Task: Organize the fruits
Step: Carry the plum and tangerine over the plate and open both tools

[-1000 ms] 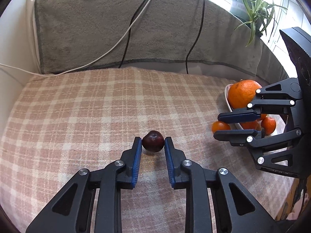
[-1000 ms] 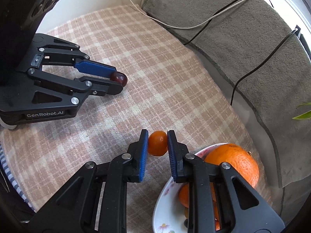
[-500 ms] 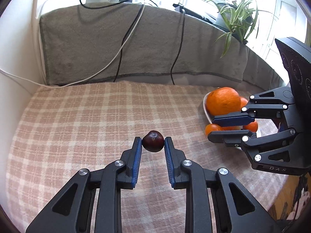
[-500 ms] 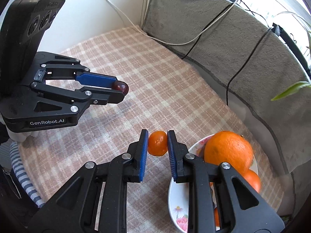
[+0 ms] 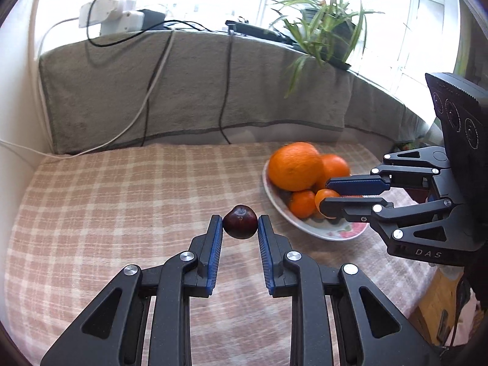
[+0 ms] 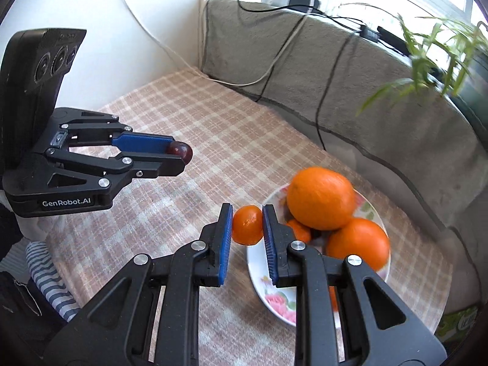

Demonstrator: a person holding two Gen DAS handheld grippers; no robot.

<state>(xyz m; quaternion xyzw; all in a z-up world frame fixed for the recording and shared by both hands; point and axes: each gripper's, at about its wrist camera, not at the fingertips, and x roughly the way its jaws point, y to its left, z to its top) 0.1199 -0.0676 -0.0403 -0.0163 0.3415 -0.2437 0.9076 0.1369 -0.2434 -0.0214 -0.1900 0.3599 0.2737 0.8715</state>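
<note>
My left gripper (image 5: 240, 224) is shut on a dark red plum (image 5: 239, 221) and holds it above the checked cloth; it also shows in the right wrist view (image 6: 182, 157) with the plum (image 6: 181, 151) at its tips. My right gripper (image 6: 247, 218) is shut on a small mandarin (image 6: 247, 225) and holds it over the near-left rim of a white floral plate (image 6: 274, 300). The plate (image 5: 332, 232) carries a large orange (image 5: 295, 166), a second orange (image 5: 335, 166) and small mandarins (image 5: 302, 203). The right gripper (image 5: 328, 196) shows in the left wrist view over the plate.
A pink checked cloth (image 5: 116, 201) covers the table. A grey towel (image 5: 183, 91) with cables (image 5: 227, 85) hangs along the back. A potted plant (image 5: 323, 30) and a power strip (image 5: 111, 15) sit on the sill. A white wall (image 6: 91, 15) is at the left.
Both grippers have risen with their fruits. The right gripper has carried the mandarin closer to the plate rim. The left gripper holds the plum higher above the cloth.
</note>
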